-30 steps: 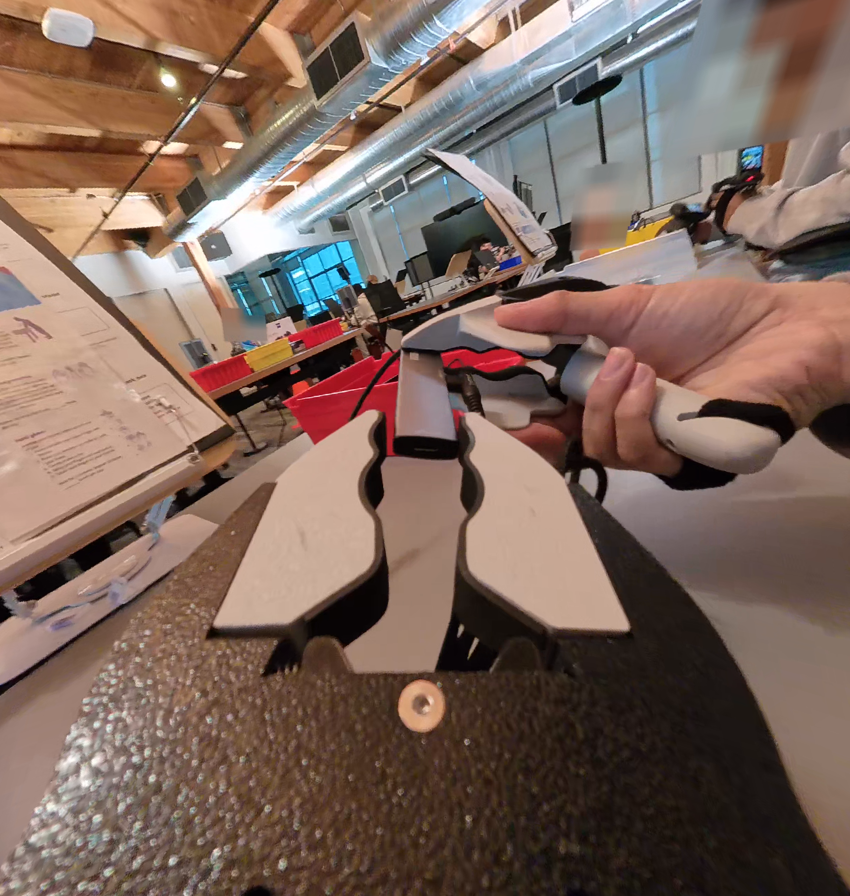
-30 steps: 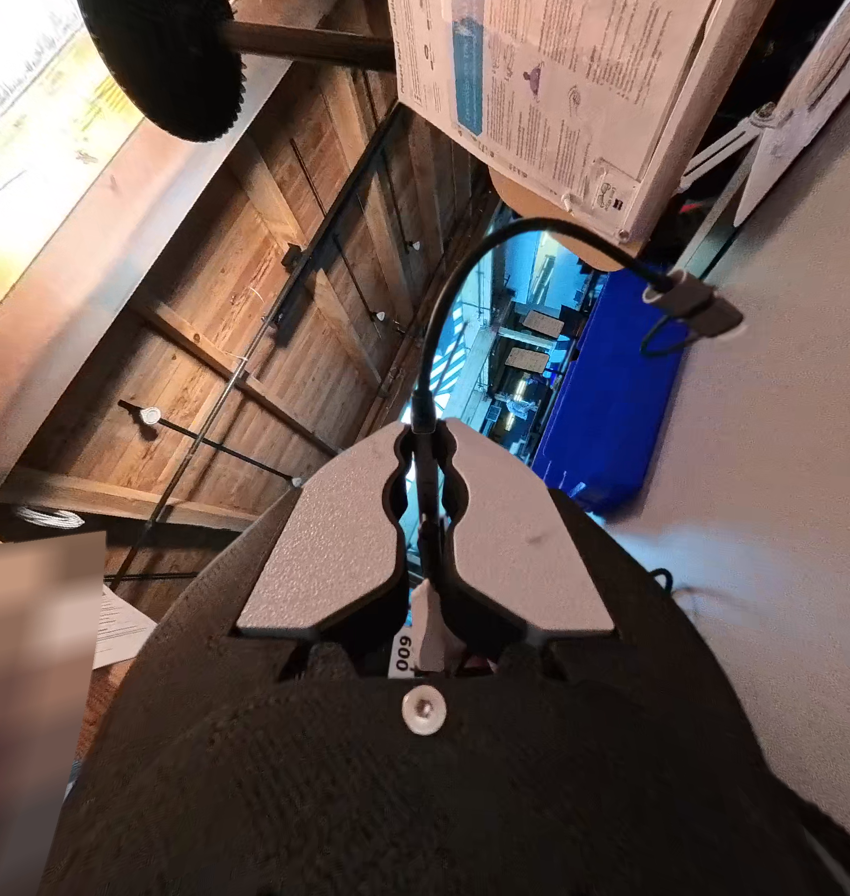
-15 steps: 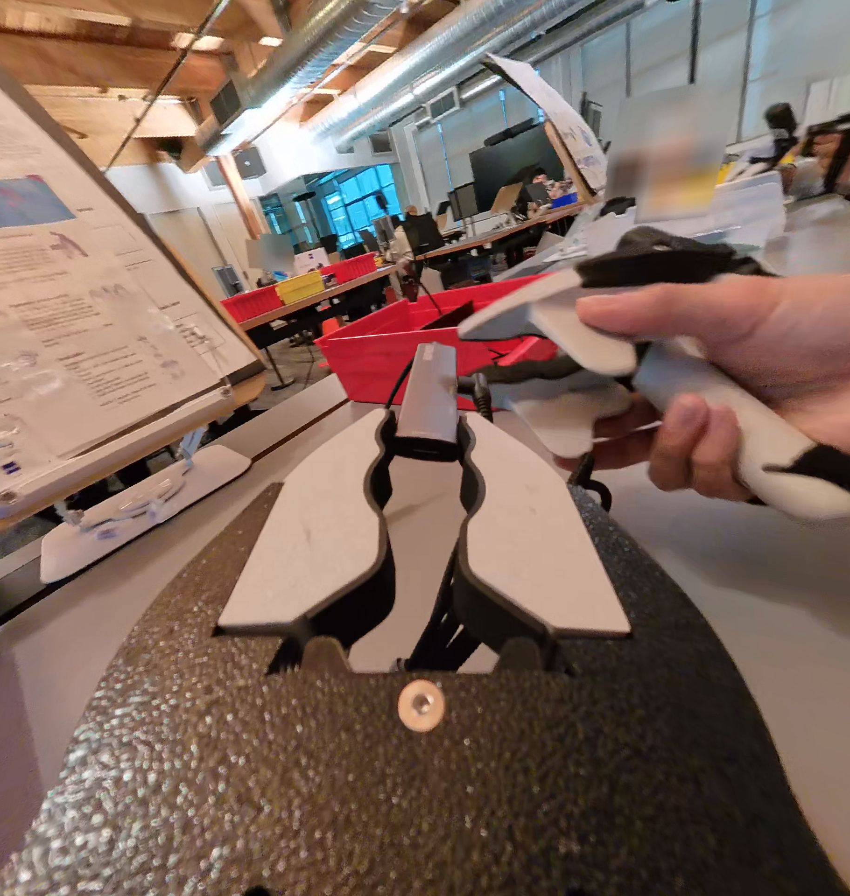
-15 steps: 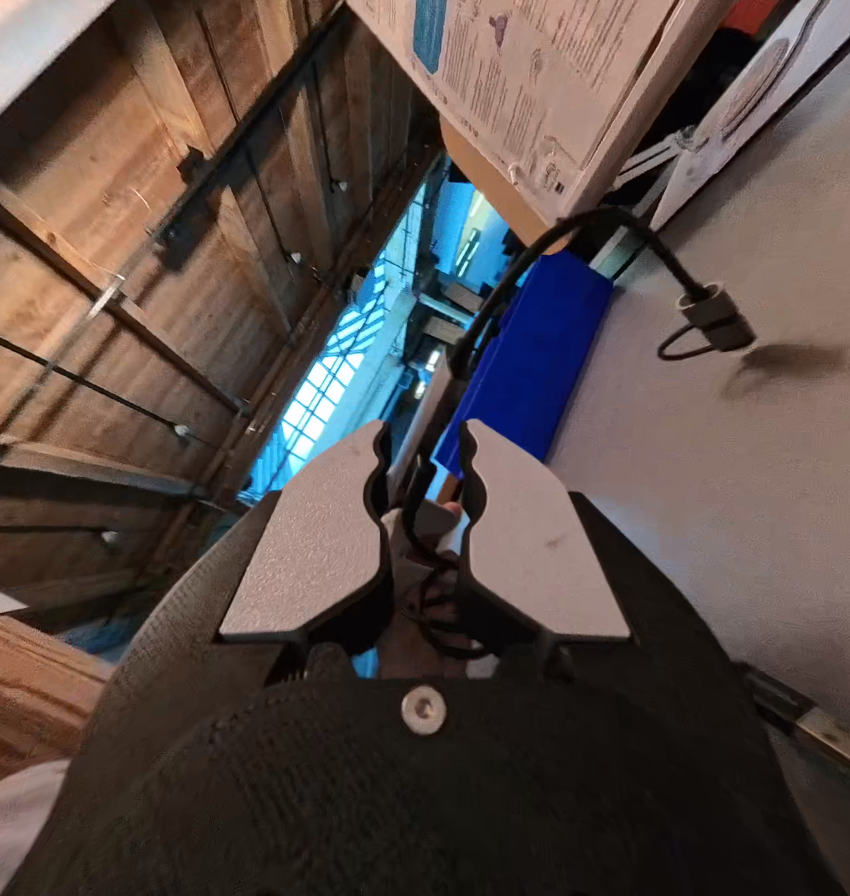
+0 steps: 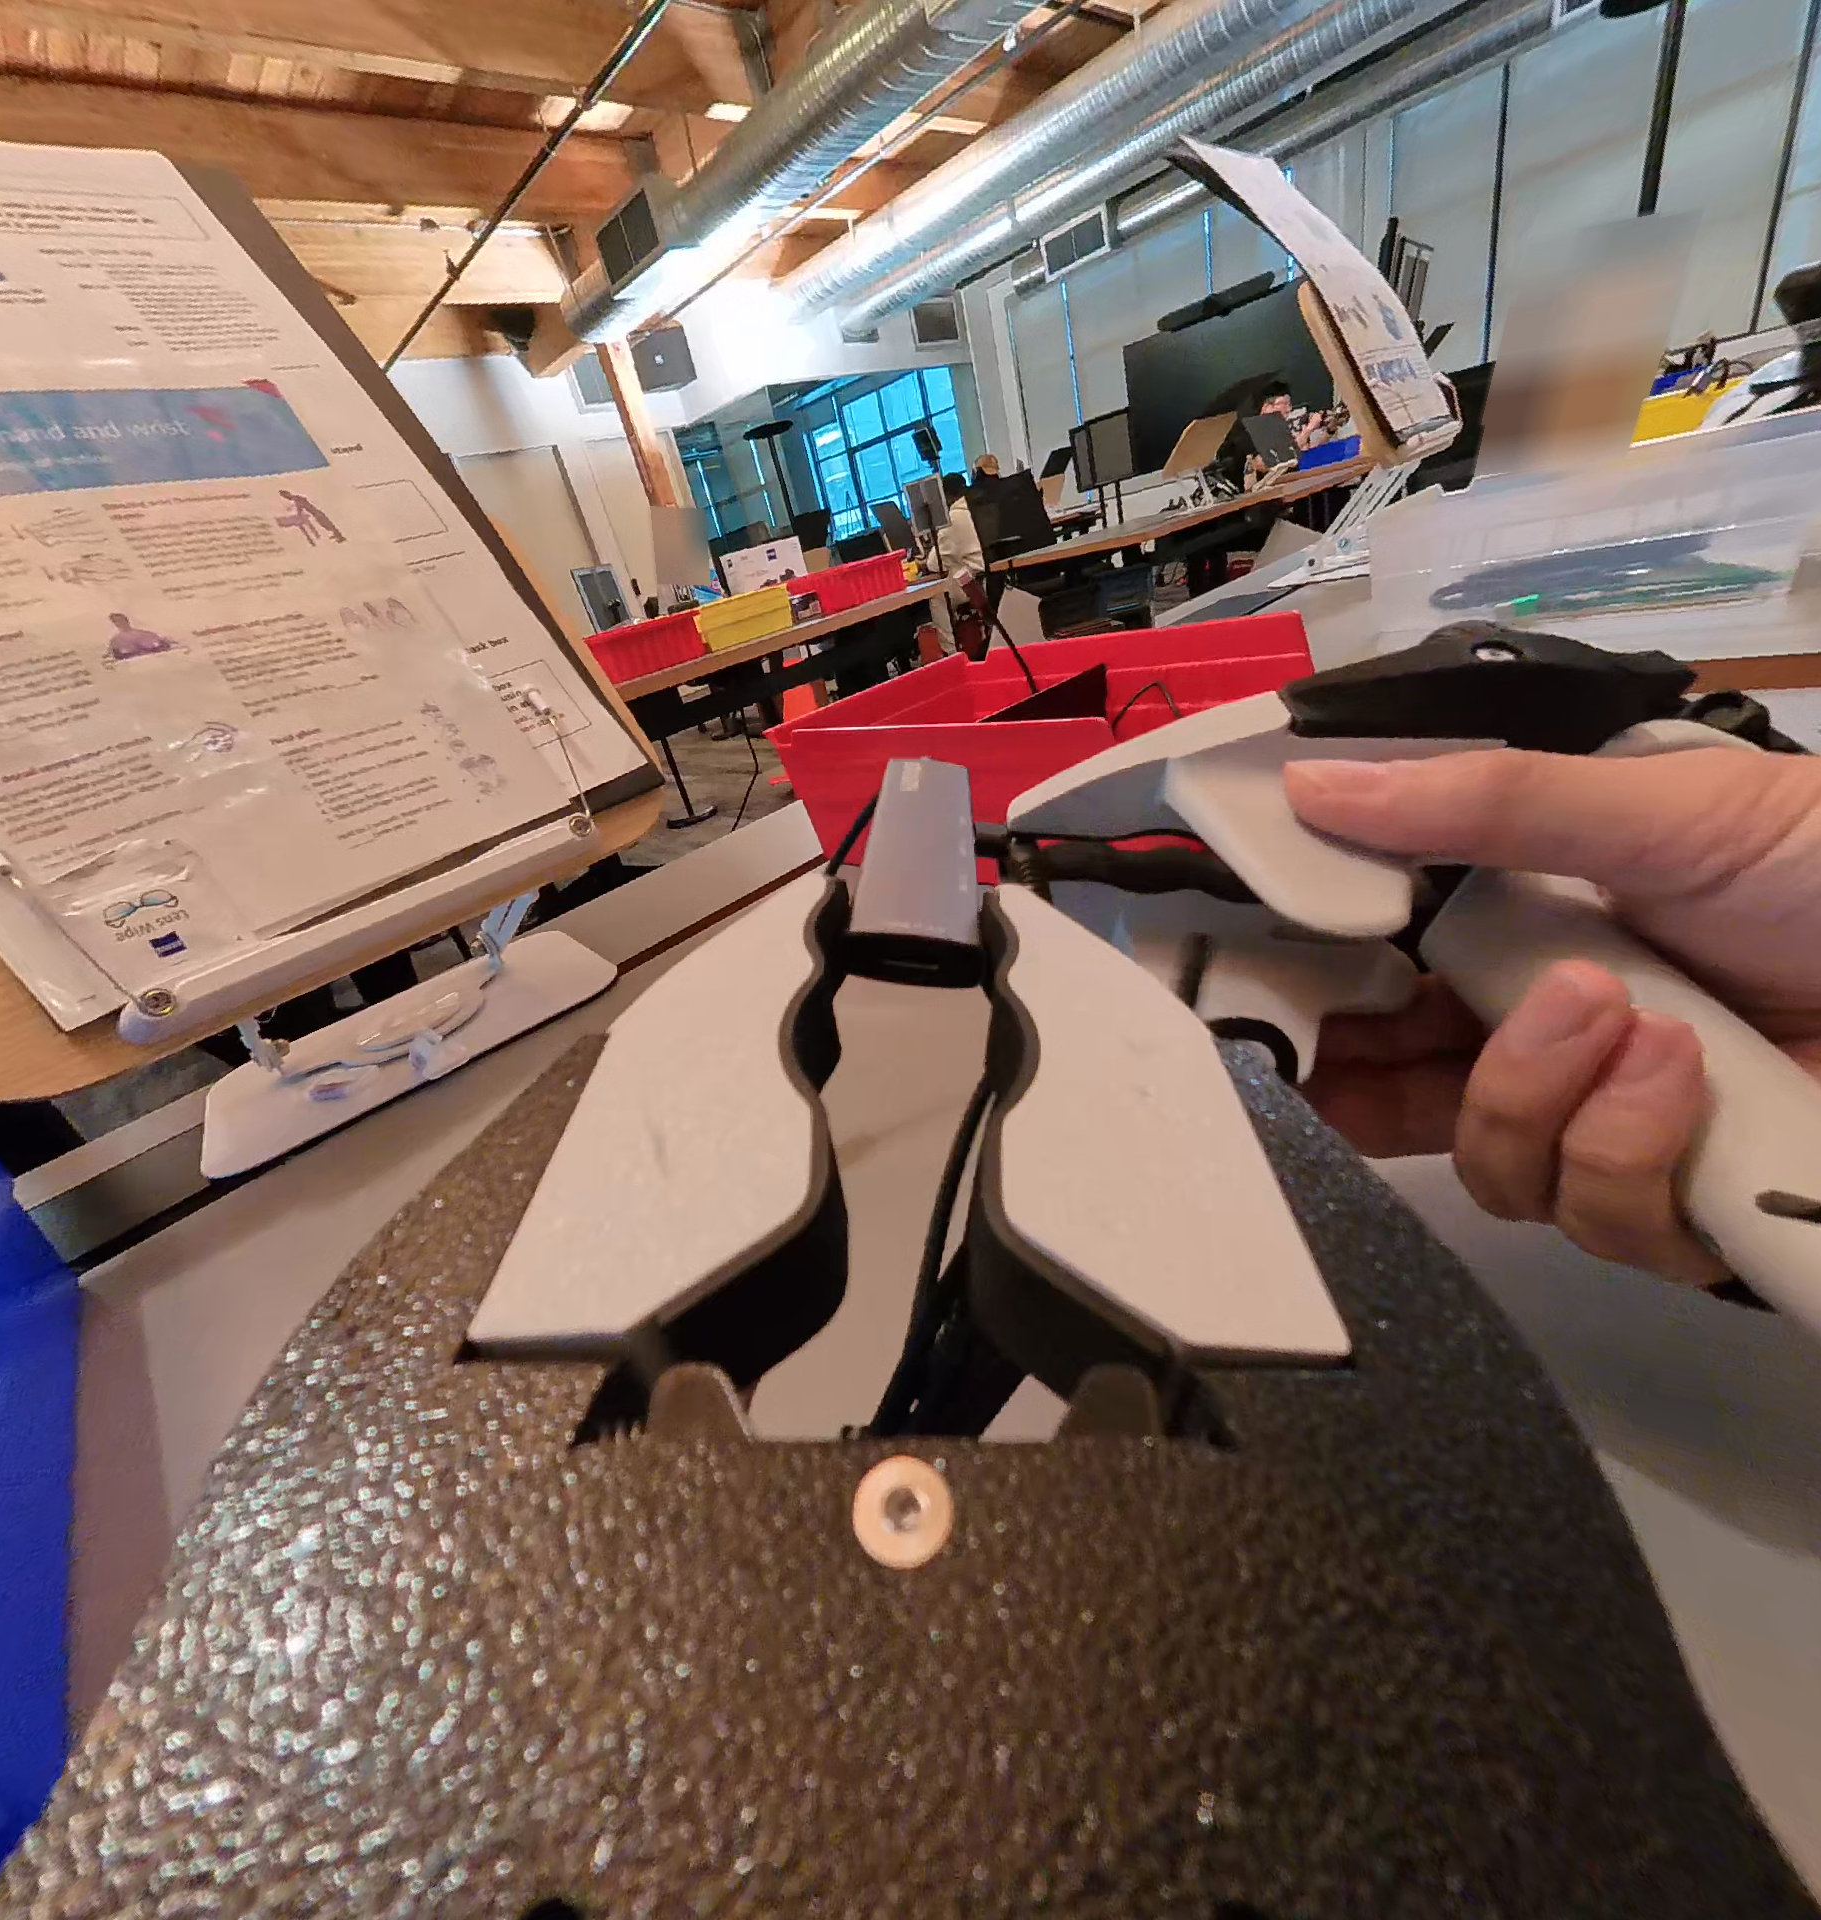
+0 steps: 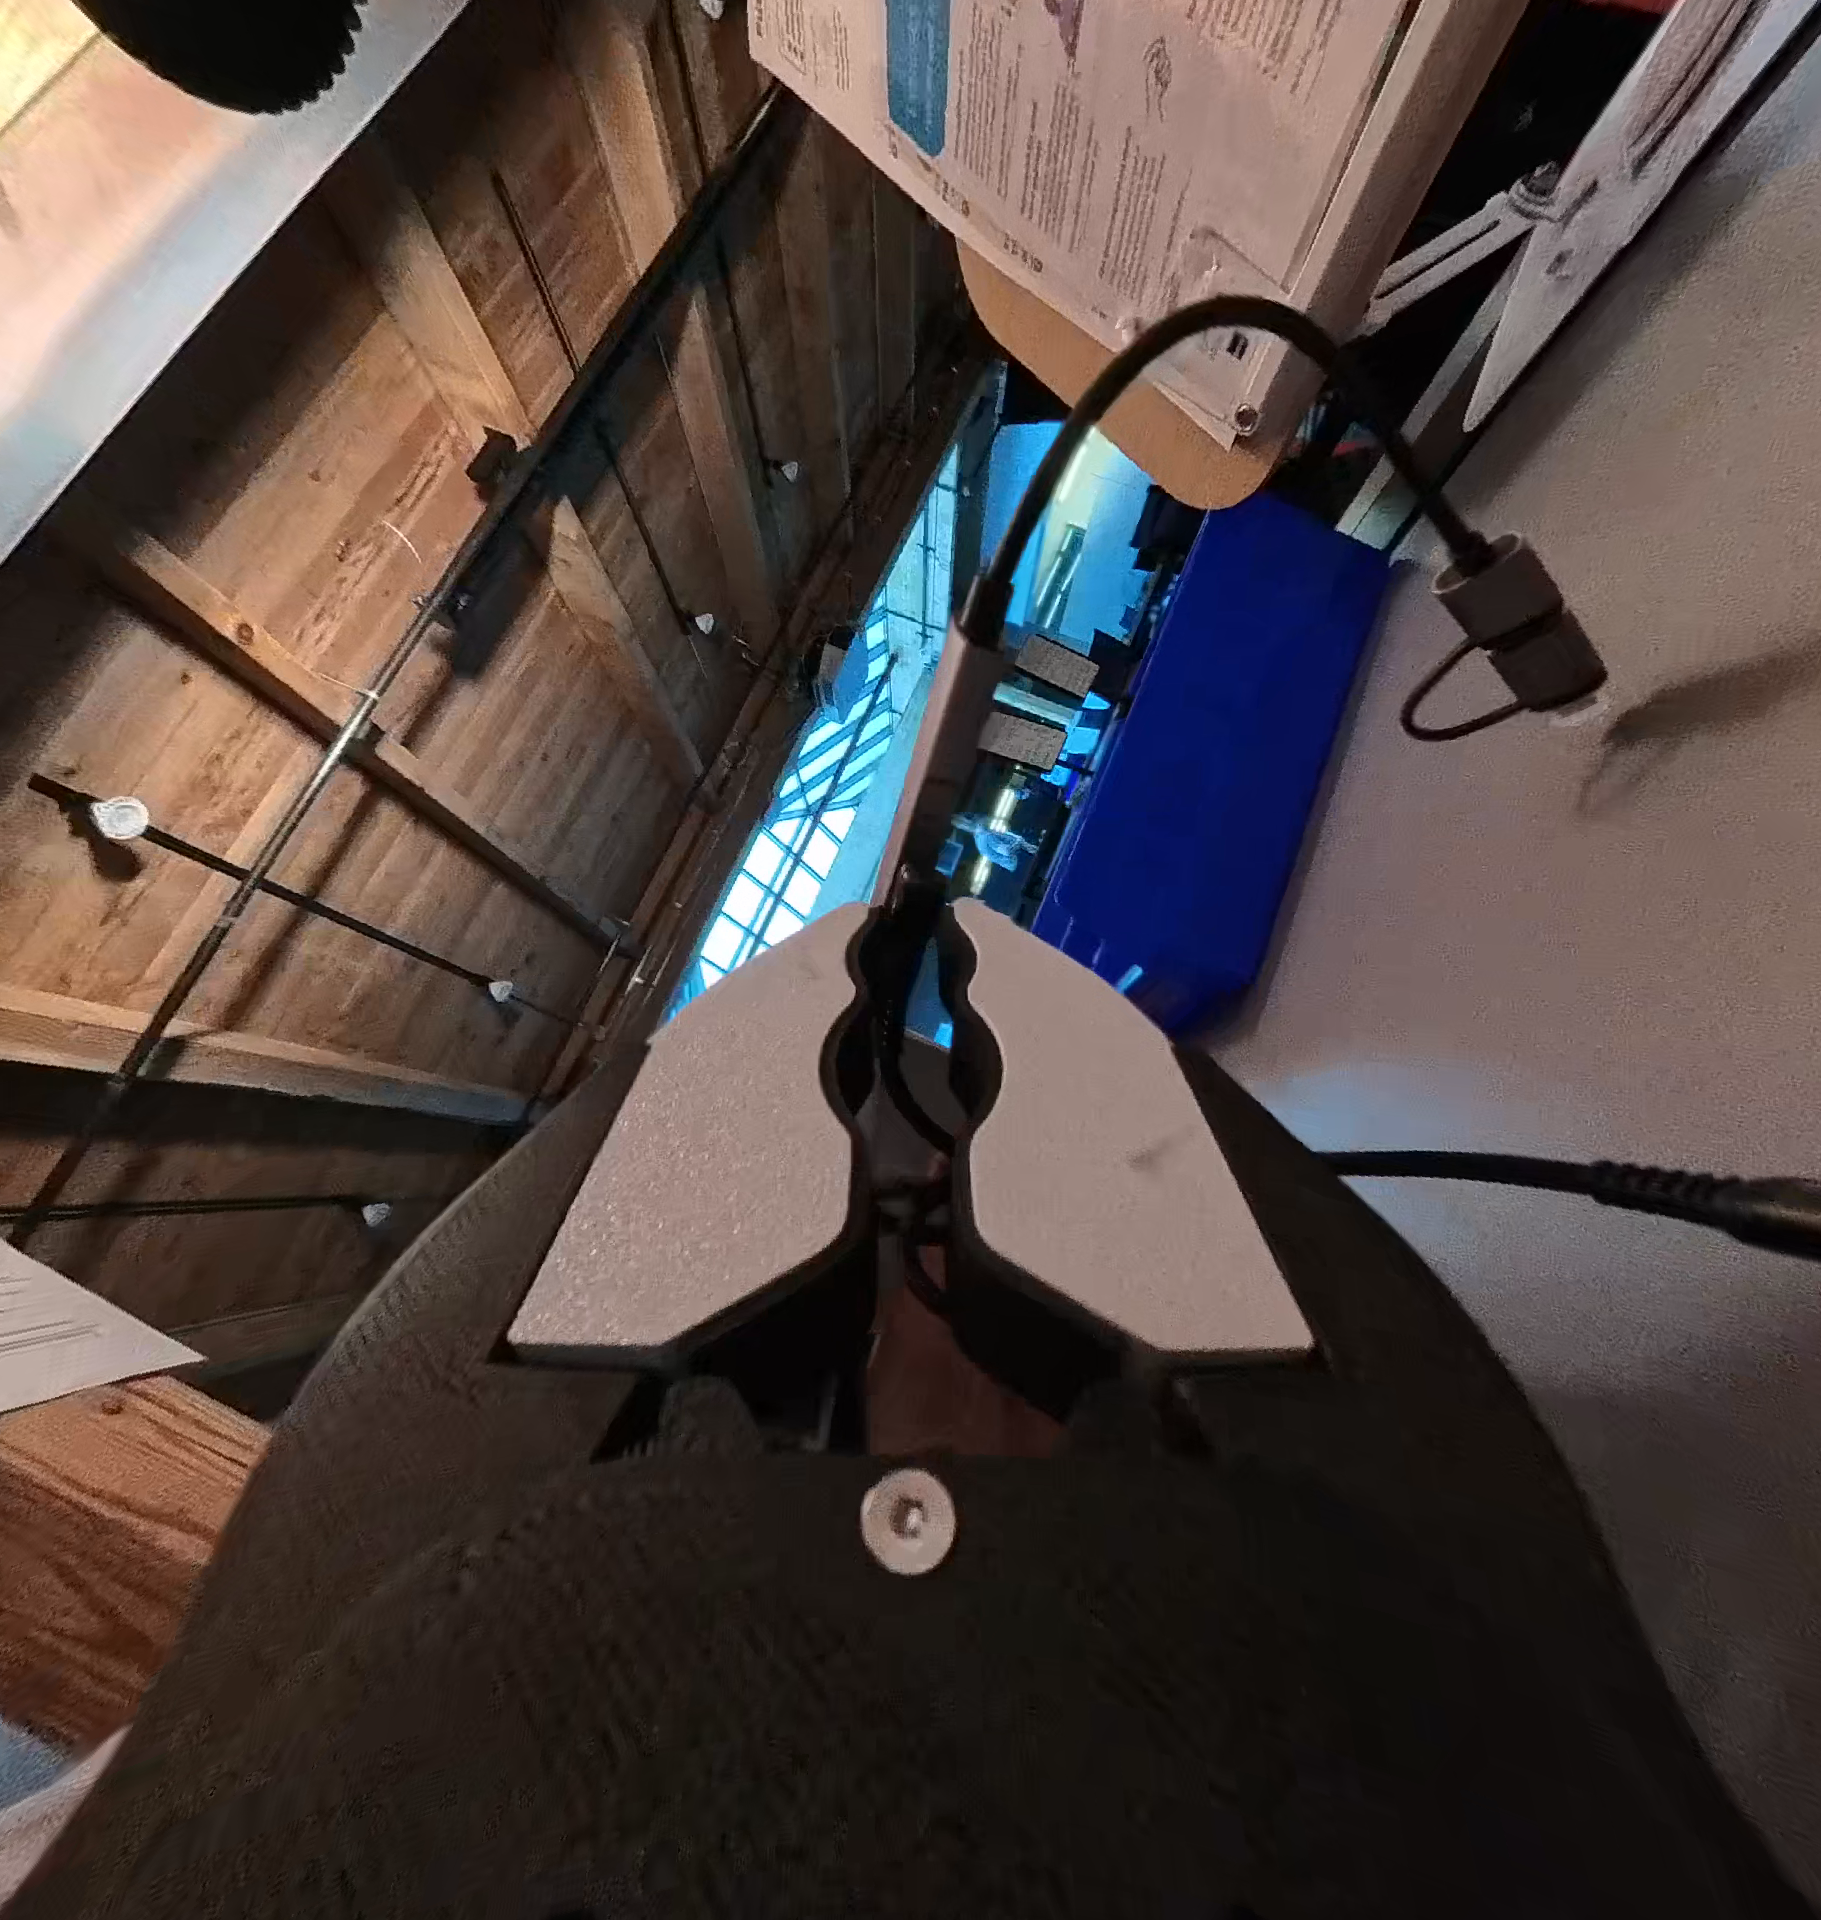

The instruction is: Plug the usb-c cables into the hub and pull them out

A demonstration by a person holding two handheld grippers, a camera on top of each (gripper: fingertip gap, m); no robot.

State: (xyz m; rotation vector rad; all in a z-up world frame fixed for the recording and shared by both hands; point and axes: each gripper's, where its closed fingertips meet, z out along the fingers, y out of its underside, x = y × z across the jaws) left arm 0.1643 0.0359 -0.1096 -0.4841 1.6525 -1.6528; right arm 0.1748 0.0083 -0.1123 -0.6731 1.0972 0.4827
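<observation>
My left gripper (image 5: 916, 920) is shut on the near end of a grey USB hub (image 5: 918, 852) and holds it above the table. A hand holds my right gripper (image 5: 1051, 862) in from the right. It is shut on a black USB-C cable plug (image 5: 1015, 857) that meets the hub's right side. I cannot tell whether the plug is seated. In the right wrist view my right gripper (image 6: 911, 920) grips the plug (image 6: 906, 914), with the hub (image 6: 953, 717) straight ahead. The hub's own black lead (image 6: 1197, 312) loops over to a grey connector (image 6: 1519, 623).
A document stand (image 5: 262, 644) with a printed sheet stands at the left on a white base (image 5: 397, 1049). A red bin (image 5: 1041, 717) sits behind the hub. A blue bin (image 6: 1218, 748) lies at the table's far side. Another black cable (image 6: 1664, 1195) lies on the grey table (image 6: 1560, 987). Less than 4 cm separates the two grippers' tips.
Both views have swung. The right gripper loosened on the cable half a second ago and is now shut on the plug, lined up against the hub's side. The left gripper still holds the hub.
</observation>
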